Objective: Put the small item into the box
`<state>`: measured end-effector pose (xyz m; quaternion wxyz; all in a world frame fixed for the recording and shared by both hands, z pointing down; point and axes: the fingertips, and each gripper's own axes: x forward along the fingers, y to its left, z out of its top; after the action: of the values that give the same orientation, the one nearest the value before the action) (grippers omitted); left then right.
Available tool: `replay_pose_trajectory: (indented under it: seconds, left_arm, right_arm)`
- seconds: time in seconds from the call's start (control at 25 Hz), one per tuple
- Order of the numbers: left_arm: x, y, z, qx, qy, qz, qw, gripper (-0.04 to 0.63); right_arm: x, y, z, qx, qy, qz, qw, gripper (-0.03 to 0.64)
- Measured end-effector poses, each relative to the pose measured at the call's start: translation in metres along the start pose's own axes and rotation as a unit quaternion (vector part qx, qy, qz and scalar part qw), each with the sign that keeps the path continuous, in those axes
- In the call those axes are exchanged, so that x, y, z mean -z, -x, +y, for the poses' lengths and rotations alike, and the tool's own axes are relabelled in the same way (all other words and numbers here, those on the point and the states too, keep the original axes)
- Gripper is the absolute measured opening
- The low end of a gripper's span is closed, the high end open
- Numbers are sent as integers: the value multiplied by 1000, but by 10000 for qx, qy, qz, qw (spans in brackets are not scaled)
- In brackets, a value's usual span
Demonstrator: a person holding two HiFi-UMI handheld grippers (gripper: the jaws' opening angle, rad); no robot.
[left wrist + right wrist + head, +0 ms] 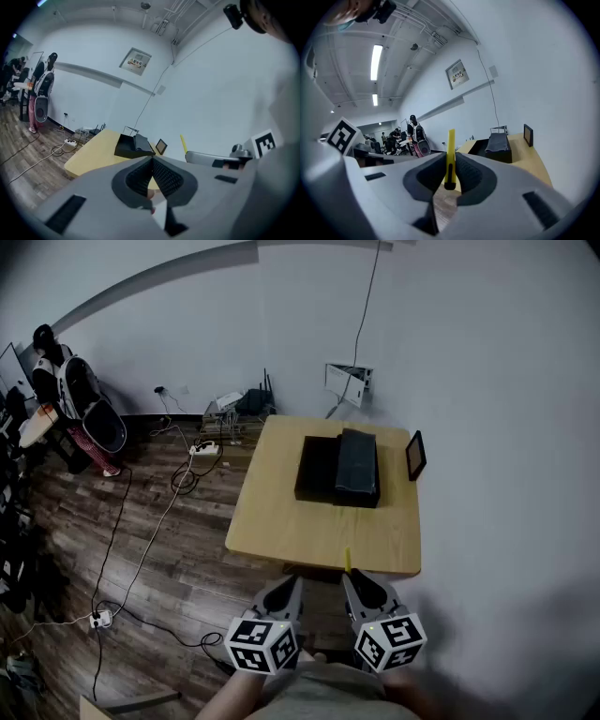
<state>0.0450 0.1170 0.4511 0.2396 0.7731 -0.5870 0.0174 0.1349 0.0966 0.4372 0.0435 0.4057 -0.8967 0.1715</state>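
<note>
Right gripper view: right tongs (450, 163) pinch the yellow stick (451, 143) low down, and most of it stands up past the tips.
Left gripper view: left tongs (152, 165) pressed together, empty.
Box (319, 470): well ahead of both tongs, on the table (309, 535); a grey cover (357, 465) seems to lie over the half on the right tongs' side.
Risk, grip: a narrow hold on a long stick, so it may pivot or slip on the way.
Risk, drop: let go over the cover or the rim, it likely lands outside.
</note>
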Motion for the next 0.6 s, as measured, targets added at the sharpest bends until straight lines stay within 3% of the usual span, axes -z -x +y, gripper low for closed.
replay_pose_trajectory:
  seconds: [0.2, 0.6]
  left_arm:
    - [8, 9, -18, 24, 30, -22, 10000, 3]
    - [5, 24, -20, -25, -106, -131, 9999, 3]
  right_arm:
    - [0, 14, 7, -94, 291, 64, 9995, 51]
    - [-2, 21, 13, -80, 389, 3, 9992, 51]
